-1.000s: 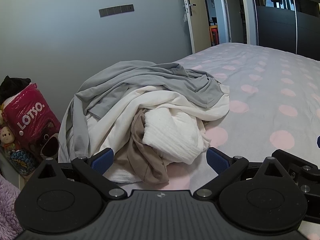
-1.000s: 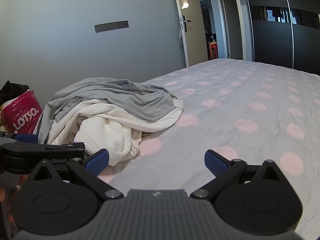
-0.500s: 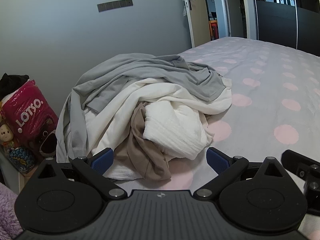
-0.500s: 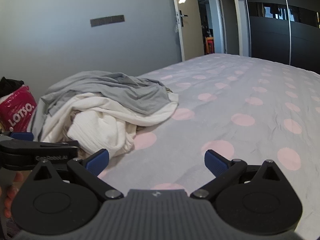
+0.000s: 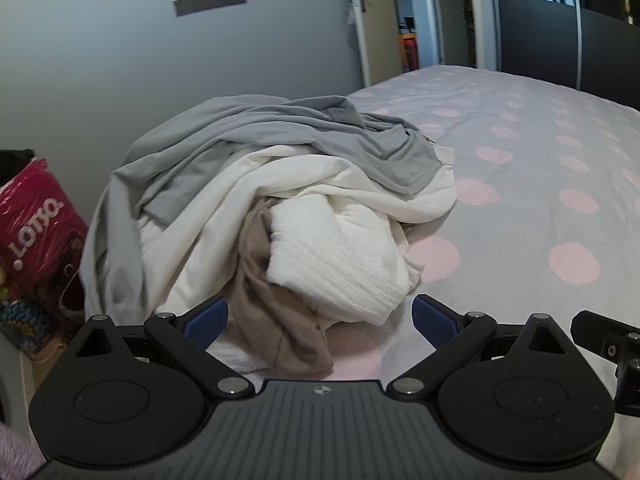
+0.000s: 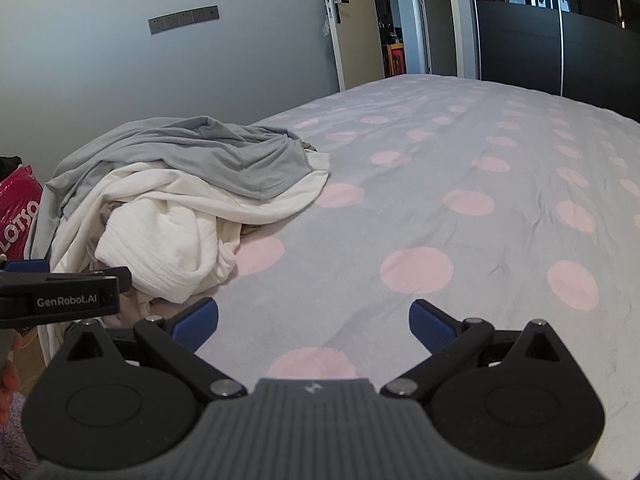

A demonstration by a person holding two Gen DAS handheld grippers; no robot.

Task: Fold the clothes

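A pile of clothes lies at the near left corner of the bed (image 5: pixel 540 168): a grey garment (image 5: pixel 280 136) on top, a cream one (image 5: pixel 188 248) under it, a white ribbed one (image 5: pixel 336 256) and a beige one (image 5: pixel 264 304) in front. My left gripper (image 5: pixel 320 318) is open and empty just short of the beige and white garments. My right gripper (image 6: pixel 314 318) is open and empty over bare bed cover (image 6: pixel 440 200), to the right of the pile (image 6: pixel 180 200). The left gripper's body (image 6: pixel 60 296) shows at the right view's left edge.
The bed has a grey cover with pink dots. A pink LOTSO bag (image 5: pixel 32 236) and toys stand on the floor left of the bed by the grey wall. An open door (image 6: pixel 352 24) and dark wardrobe doors (image 6: pixel 560 40) lie beyond the bed.
Both grippers have moved a little closer to the pile, which now looks larger in both views. Both stay open. The clothes have not moved.
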